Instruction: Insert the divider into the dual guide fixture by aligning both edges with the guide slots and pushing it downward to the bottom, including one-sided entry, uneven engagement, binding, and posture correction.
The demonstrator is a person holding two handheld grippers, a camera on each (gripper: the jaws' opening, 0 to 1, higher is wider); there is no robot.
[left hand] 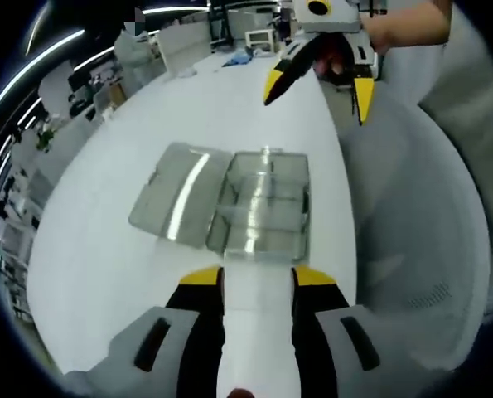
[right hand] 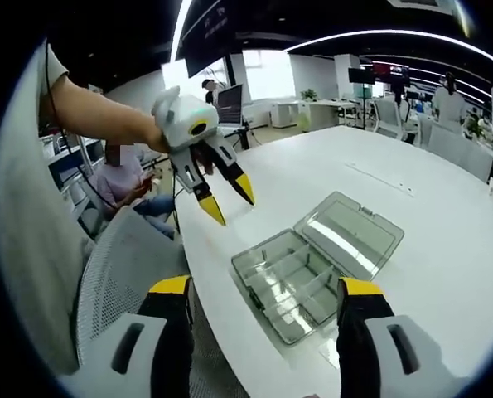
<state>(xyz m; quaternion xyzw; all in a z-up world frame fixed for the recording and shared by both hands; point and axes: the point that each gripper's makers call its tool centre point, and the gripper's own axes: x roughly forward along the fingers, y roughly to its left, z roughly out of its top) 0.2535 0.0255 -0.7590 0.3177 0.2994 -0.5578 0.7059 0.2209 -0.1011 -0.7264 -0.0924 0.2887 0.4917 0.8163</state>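
Note:
A clear plastic compartment box [left hand: 263, 211] lies on the white table with its lid [left hand: 173, 201] folded open to one side. Clear dividers [right hand: 300, 278] stand in its slots. My left gripper [left hand: 256, 278] hovers just short of the box with its jaws partly apart; between them I make out only white, the same as the table. In the right gripper view the left gripper [right hand: 229, 201] hangs above the table edge, held by a person's hand. My right gripper [right hand: 266, 288] is wide open above the box [right hand: 296, 278], nothing in it; across the table it shows as the right gripper [left hand: 316, 89].
The white table [left hand: 105, 249] is long, with its edge [left hand: 350, 240] close to the box. A grey mesh chair [right hand: 122, 265] stands beside it. A seated person [right hand: 126, 178] is behind, and desks and monitors stand further back.

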